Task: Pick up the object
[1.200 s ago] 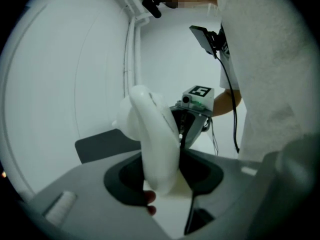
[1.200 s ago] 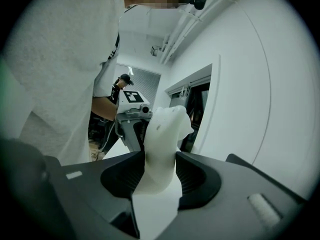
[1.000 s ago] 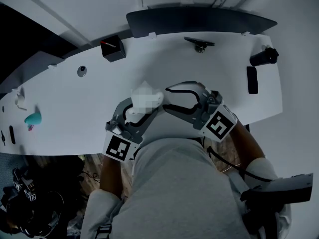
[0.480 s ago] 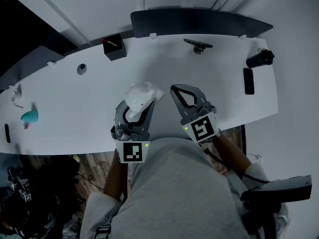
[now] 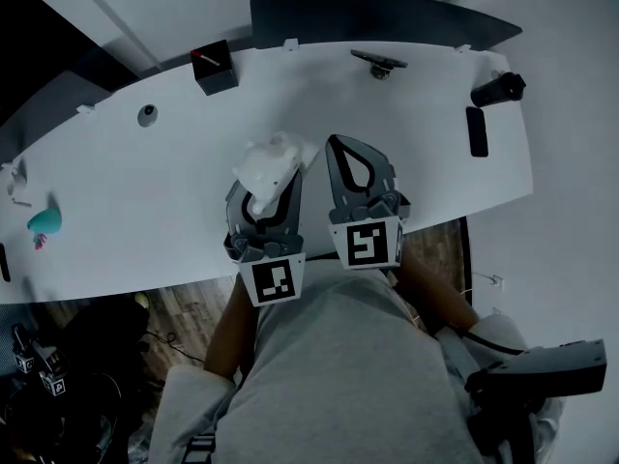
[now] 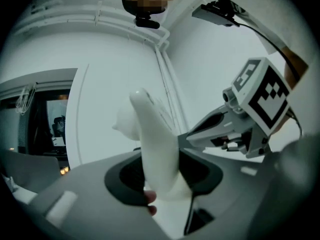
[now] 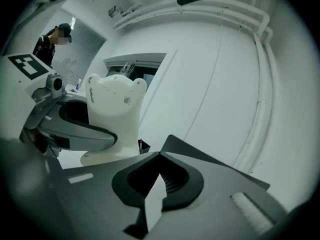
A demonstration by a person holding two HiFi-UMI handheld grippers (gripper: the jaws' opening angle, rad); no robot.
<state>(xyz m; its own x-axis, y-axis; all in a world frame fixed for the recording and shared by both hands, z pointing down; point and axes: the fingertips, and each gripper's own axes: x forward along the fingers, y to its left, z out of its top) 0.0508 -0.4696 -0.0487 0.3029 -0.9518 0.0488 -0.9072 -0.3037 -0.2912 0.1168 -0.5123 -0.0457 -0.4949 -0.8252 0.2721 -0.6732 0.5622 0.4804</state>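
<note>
White moulded object (image 5: 273, 158), pinched at its narrow waist between the widely parted jaws of the left gripper (image 5: 267, 184), over the near part of the white tabletop (image 5: 145, 191). Just beside it on the right, the right gripper (image 5: 336, 145), jaws pressed together on nothing. Well apart, along the far edge, a black box (image 5: 215, 66) and a black cylinder (image 5: 498, 89).

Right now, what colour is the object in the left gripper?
The object is white with faint dark specks; best in the right gripper view.
</note>
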